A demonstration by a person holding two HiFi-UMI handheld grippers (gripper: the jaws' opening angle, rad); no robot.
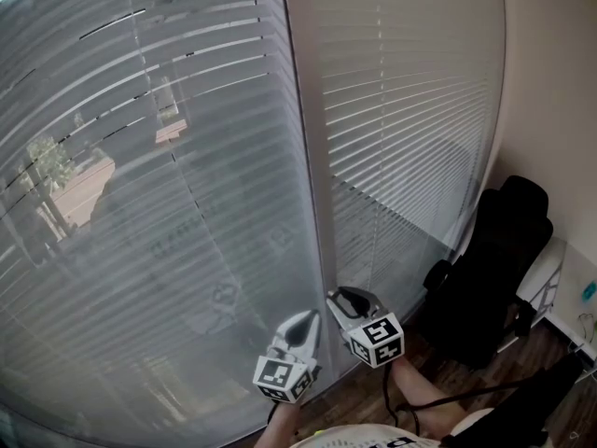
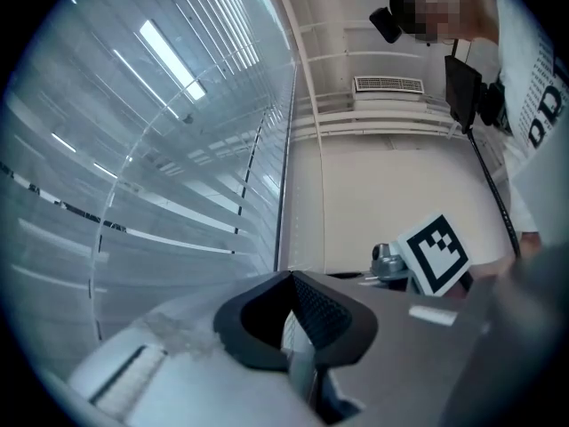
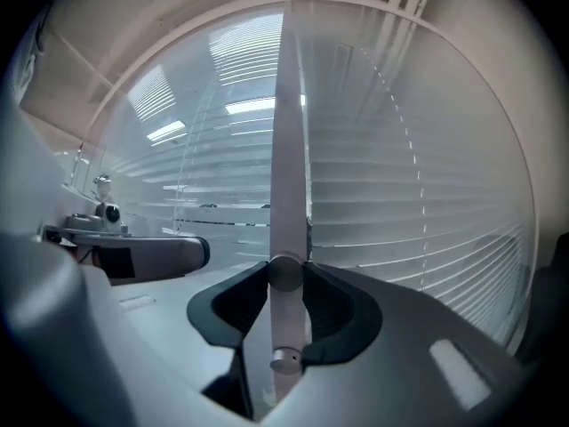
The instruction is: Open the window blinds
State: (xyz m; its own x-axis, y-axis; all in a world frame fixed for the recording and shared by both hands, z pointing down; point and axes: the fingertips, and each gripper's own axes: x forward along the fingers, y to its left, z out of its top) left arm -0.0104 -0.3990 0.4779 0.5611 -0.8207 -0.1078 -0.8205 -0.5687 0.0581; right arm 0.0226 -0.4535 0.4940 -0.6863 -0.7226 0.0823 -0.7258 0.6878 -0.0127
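Two panels of white slatted blinds cover the window, a left panel [image 1: 168, 203] and a right panel [image 1: 410, 129], with a pale upright post [image 1: 312, 157] between them. My right gripper [image 1: 338, 297] points level at the post. In the right gripper view its jaws [image 3: 285, 278] are shut on a slim pale blind wand [image 3: 285, 272] that hangs in front of the post. My left gripper [image 1: 308, 320] is just to its left, close to the left panel, with its tips together [image 2: 290, 276] and nothing held. Some outdoor shapes show dimly through the left panel's slats.
A black office chair [image 1: 494, 278] stands at the right by the wall, on a dark wood floor [image 1: 373, 409]. A black cable [image 1: 438, 401] trails over the floor. The person's forearms reach up from the bottom edge.
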